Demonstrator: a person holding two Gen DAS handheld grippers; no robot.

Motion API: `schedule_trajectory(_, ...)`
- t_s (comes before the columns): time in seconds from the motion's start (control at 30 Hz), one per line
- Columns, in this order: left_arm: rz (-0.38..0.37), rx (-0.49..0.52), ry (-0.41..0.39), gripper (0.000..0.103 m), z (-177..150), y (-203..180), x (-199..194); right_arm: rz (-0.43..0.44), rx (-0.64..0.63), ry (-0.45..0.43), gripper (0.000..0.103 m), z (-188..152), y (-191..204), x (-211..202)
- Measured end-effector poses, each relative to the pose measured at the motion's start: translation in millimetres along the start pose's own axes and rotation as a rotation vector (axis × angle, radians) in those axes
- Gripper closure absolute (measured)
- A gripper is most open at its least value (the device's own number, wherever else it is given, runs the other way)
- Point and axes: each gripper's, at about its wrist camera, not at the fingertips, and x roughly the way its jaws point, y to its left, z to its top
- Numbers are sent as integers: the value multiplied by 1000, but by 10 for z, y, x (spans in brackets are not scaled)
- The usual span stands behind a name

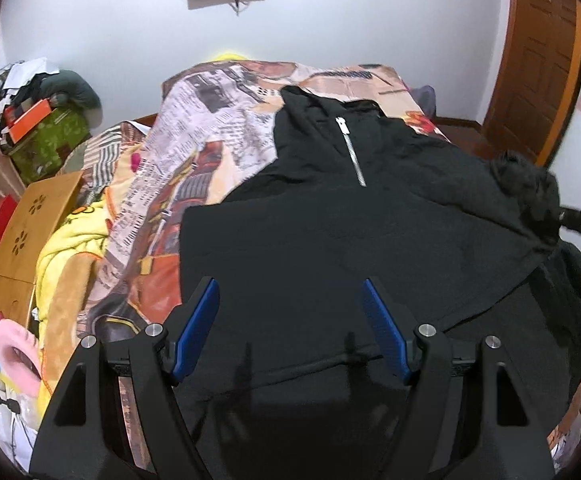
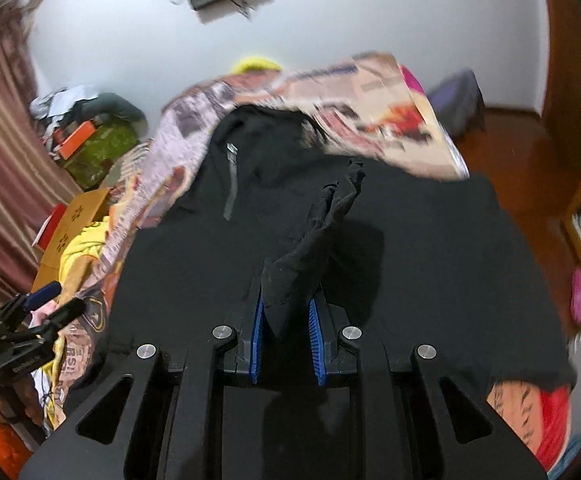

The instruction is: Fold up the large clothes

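A bed (image 1: 226, 128) covered by a printed newspaper-pattern blanket (image 1: 194, 120) fills most of both views, and the black half-zip pullover (image 1: 330, 220) lies spread over its near half, collar toward the far wall and hem toward the cameras. The garment looks like soft, fairly thick knit or fleece: limp, not slippery, light enough to lift by one pinch but large enough to sag and drag if carried from a single point. It should crease wherever it is laid and may bunch, as it does at the rumpled right sleeve area (image 1: 530, 192). The short metal zipper (image 1: 352, 152) at the neck is the only stiff part and marks the centre line, useful for judging a symmetric fold. Good places to take hold would be edges and corners, namely cuff, hem corner and shoulder seam, where a doubled layer gives the pads something firm. The right gripper (image 2: 288, 300) is nearly closed, its blue pads pinching a raised fold of black fabric (image 2: 322, 224) that stands up from the body of the pullover; it looks like a sleeve end, though I cannot be certain. The left gripper (image 1: 290, 292) hangs above the lower front of the garment with jaws wide apart and nothing between them, not touching the cloth.
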Motion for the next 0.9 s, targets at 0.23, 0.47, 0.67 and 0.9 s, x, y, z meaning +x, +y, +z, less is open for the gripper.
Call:
schedule_trajectory(0.23,-14,34,29,31,-53,-177,66,5,56,28,79,-131,-231,-35)
schedule_trajectory(0.47,-31,46,36,31,-2,-337,135,-53,55,20,70,-163,-462,-363)
schedule_trajectory(0.67,-48,58,17,31,123,-524,172,-158,121,-73,51,-171,-815,-781)
schedule_trajectory(0.9,-75,66,-2,31,236,-730,223,-215,312,-102,41,-272,-1413,-1050)
